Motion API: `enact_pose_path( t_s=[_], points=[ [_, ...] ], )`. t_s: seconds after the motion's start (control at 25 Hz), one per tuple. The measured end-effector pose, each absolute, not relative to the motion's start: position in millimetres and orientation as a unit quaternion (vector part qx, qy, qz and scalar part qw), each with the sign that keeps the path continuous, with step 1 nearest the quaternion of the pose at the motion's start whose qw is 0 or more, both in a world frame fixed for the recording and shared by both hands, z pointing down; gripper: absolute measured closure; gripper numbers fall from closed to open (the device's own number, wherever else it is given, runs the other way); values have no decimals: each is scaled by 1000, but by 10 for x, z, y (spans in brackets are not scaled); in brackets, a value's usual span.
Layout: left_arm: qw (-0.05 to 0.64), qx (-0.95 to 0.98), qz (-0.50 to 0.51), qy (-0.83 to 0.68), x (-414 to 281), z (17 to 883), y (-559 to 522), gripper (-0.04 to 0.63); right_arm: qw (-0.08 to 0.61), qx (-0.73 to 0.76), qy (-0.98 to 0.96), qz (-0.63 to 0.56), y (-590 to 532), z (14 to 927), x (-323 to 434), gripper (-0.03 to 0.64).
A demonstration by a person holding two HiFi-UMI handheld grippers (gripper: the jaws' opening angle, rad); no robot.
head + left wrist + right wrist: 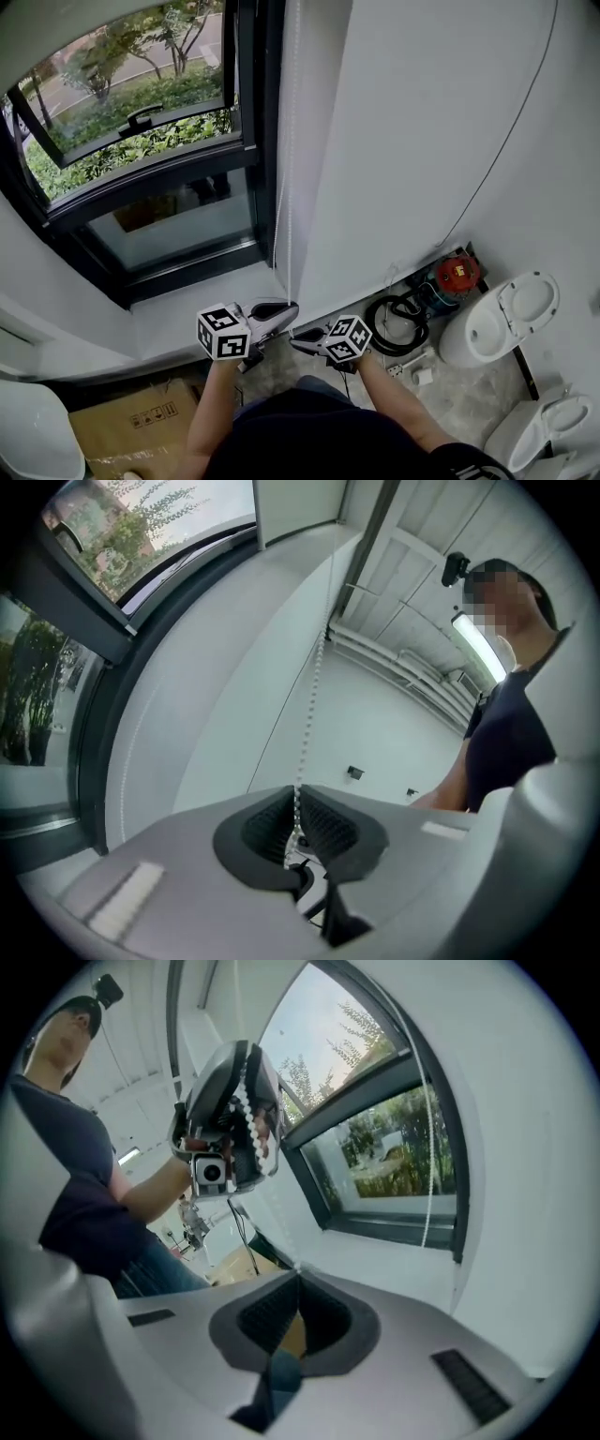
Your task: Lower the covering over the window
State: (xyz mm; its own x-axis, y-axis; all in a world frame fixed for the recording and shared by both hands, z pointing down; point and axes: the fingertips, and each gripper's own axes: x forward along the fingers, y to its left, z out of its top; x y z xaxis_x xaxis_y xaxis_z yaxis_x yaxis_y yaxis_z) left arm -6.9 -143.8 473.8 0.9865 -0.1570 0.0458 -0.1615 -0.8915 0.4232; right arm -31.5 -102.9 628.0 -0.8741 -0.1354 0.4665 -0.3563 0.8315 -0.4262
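Left gripper view: our left gripper (pixel 296 803) pinches bead chain (pixel 314 700), chain running straight up; right gripper (pixel 300 342) pressed shut, just beside.

Two grippers: left gripper (pixel 286 311), right gripper (pixel 298 341). One window (pixel 169 220), one bead chain (pixel 289 187), one cardboard box (pixel 131 422). Two toilets (pixel 497 323) (pixel 548 427) at right, one hose coil (pixel 398 319).

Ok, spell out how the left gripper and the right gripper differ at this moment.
The left gripper is shut on the bead chain; the right gripper is shut tip to tip, with nothing plainly between its jaws. In the head view the left gripper points toward picture right and the right gripper toward picture left, so their tips nearly meet. Shared: both are shut and held close to the white wall.
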Motion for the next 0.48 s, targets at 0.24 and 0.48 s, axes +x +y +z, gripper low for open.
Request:
enact_pose_path(
  t_s=[0.24, 0.48],
  points=[
    [186, 980, -8, -70, -22, 5007, -1281, 572, 193, 141, -931, 275, -900, 6554, -261, 604],
    [192, 976, -51, -88, -30, 5299, -1134, 571, 204, 149, -934, 251, -772, 6834, -158, 603]
  ],
)
